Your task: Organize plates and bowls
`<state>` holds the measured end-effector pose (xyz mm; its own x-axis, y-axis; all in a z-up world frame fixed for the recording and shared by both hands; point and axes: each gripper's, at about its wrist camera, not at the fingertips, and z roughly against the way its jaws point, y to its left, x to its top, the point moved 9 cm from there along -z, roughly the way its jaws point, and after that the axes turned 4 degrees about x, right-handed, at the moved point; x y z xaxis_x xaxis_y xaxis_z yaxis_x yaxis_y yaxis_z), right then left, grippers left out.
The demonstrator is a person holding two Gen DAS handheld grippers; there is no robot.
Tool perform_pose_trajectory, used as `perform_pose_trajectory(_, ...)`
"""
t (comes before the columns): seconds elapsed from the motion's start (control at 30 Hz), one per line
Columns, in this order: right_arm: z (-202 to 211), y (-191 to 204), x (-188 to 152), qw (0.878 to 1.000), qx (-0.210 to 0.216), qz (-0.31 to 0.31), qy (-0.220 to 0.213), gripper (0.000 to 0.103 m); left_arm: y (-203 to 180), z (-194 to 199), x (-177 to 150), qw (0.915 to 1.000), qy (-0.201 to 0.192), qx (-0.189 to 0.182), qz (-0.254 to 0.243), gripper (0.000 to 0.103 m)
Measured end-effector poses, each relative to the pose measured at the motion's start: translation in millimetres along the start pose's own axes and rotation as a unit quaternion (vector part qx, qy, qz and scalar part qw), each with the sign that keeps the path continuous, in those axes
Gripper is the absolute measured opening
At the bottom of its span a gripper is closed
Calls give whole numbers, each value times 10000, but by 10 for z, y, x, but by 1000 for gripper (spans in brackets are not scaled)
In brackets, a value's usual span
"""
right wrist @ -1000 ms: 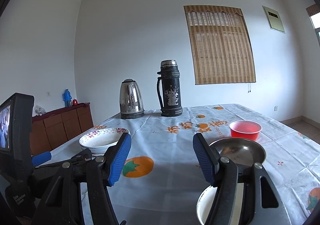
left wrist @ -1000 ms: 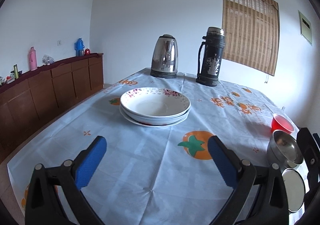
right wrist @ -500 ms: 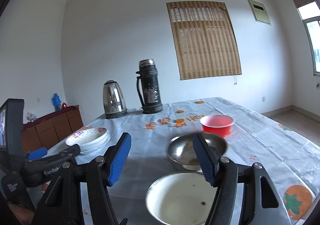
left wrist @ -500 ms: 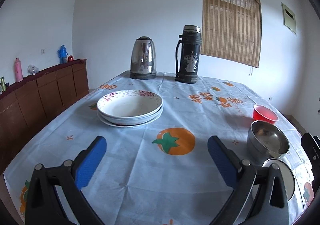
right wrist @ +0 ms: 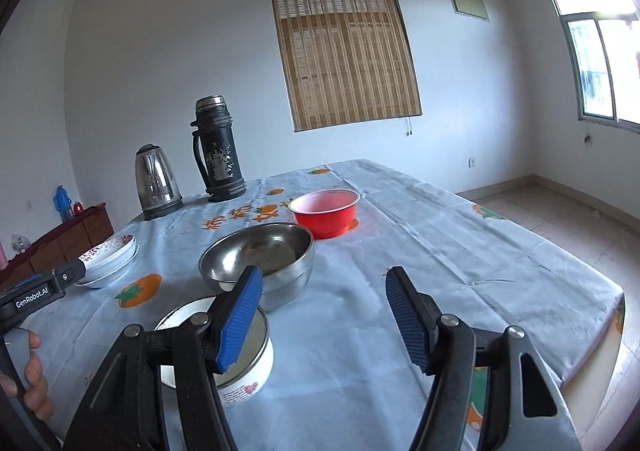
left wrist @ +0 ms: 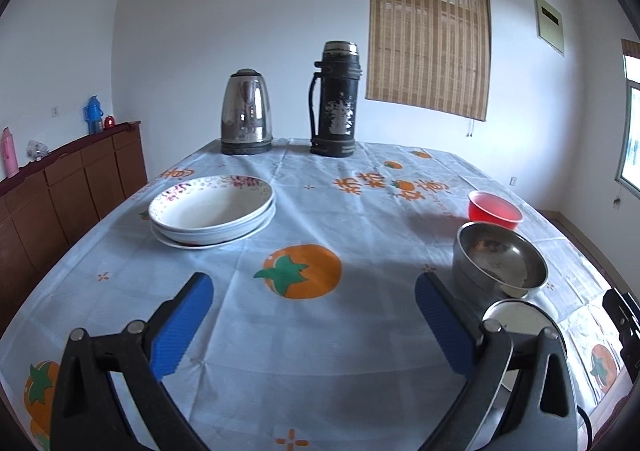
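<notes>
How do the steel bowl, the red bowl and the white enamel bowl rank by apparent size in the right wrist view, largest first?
1. steel bowl, widest rim.
2. white enamel bowl, though it sits nearest the camera and is half hidden by a finger, so second place is unsure.
3. red bowl, farthest away.

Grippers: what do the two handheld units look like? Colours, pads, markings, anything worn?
Both match: the left gripper and right gripper have black plastic jaw arms with triangular cut-outs and silver pivot pins, tipped with ribbed blue pads. The right wrist view shows white "GenRobot.AI" lettering on the left unit's black body. A bare hand grips it; no sleeve or glove visible.
</notes>
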<state>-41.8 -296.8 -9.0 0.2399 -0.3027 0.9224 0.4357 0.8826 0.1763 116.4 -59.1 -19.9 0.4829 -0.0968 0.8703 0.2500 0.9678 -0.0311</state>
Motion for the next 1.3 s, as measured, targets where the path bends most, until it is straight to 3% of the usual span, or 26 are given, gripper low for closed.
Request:
perform_pose_trajectory(0.3, 134, -78, 109, 9990, -138, 426, -86, 66, -192, 16, -22, 9995, 73, -218, -211, 103)
perform_pose_trajectory(0.67, 84, -196, 102, 9993, -121, 342, 78, 66, -497, 58, -81, 9973, 170, -518, -491, 103)
perform_pose_trajectory(1.0, 67, -134, 81, 9987, 83, 462, 185, 66, -562, 18, -96, 9965, 223, -550, -586, 103)
perform_pose_trajectory(1.3, 62, -85, 6, 9969, 242, 633, 398, 64, -778, -11, -210, 9913, 386, -673, -1063, 103)
